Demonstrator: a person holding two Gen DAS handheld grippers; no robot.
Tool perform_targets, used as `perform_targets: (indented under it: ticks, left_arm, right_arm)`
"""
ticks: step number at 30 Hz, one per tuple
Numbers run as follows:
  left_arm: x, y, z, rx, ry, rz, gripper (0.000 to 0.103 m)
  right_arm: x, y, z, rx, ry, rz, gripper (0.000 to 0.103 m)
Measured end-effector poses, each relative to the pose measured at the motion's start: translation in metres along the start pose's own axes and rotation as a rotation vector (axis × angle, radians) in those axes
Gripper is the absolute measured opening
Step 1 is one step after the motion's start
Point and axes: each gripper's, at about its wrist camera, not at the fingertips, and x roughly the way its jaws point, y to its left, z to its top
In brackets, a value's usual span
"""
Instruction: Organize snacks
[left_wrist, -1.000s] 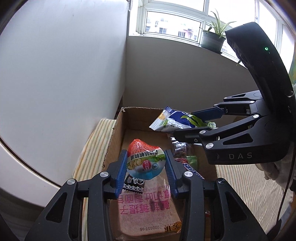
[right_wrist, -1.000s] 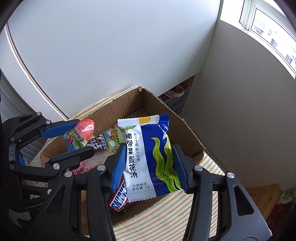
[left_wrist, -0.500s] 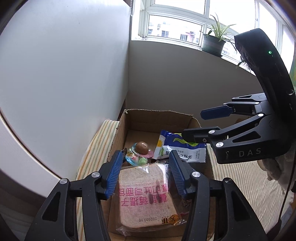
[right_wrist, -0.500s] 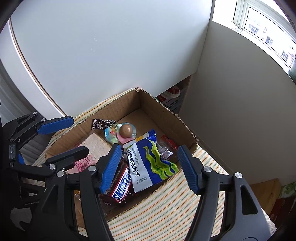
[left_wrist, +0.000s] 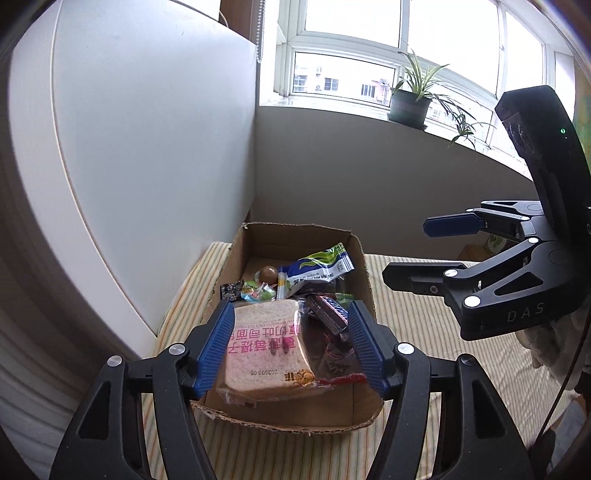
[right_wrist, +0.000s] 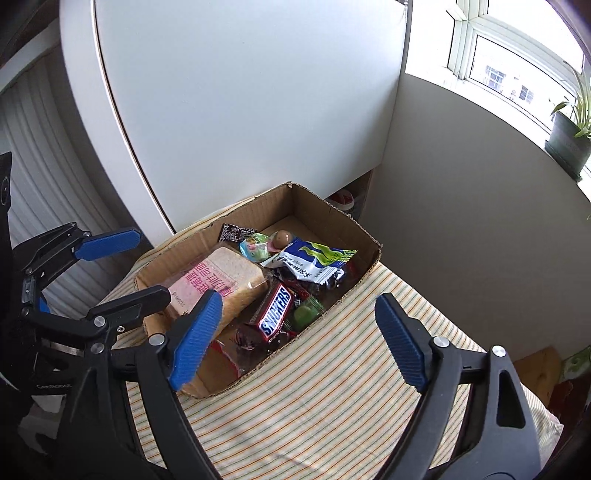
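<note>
An open cardboard box (left_wrist: 364, 273) (right_wrist: 334, 212) sits on a striped cloth and holds snacks: a wrapped bread loaf (left_wrist: 264, 341) (right_wrist: 221, 275), a Snickers bar (left_wrist: 328, 308) (right_wrist: 275, 312), a blue-and-white soup packet (left_wrist: 314, 273) (right_wrist: 314, 260), a small jelly cup with a brown ball (left_wrist: 267, 275) (right_wrist: 282, 238) and a small black sachet (left_wrist: 231, 290) (right_wrist: 234, 232). My left gripper (left_wrist: 291, 345) (right_wrist: 122, 266) is open and empty above the box's near end. My right gripper (right_wrist: 299, 341) (left_wrist: 421, 253) is open and empty, right of the box.
A white panel (left_wrist: 147, 147) stands close on the left of the box. A grey wall with a window sill and potted plants (left_wrist: 410, 99) lies behind. The striped cloth (right_wrist: 332, 398) stretches to the right of the box.
Both grippers have let go: the jelly cup and the blue soup packet now lie in the box. Both grippers have pulled back and up, jaws wide.
</note>
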Motion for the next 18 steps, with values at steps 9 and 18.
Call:
perform_targets:
  ticks: [9,18]
  left_arm:
    - [-0.036,-0.009,-0.034,-0.012,-0.03,0.04,0.071]
    - [-0.073,-0.015,-0.07,-0.05,-0.08,0.11,0.079]
  right_arm:
    - [-0.045,0.029,-0.05,0.031,-0.083,-0.058,0.093]
    - [-0.083,0.047,-0.114,0.143,-0.179,-0.167,0.095]
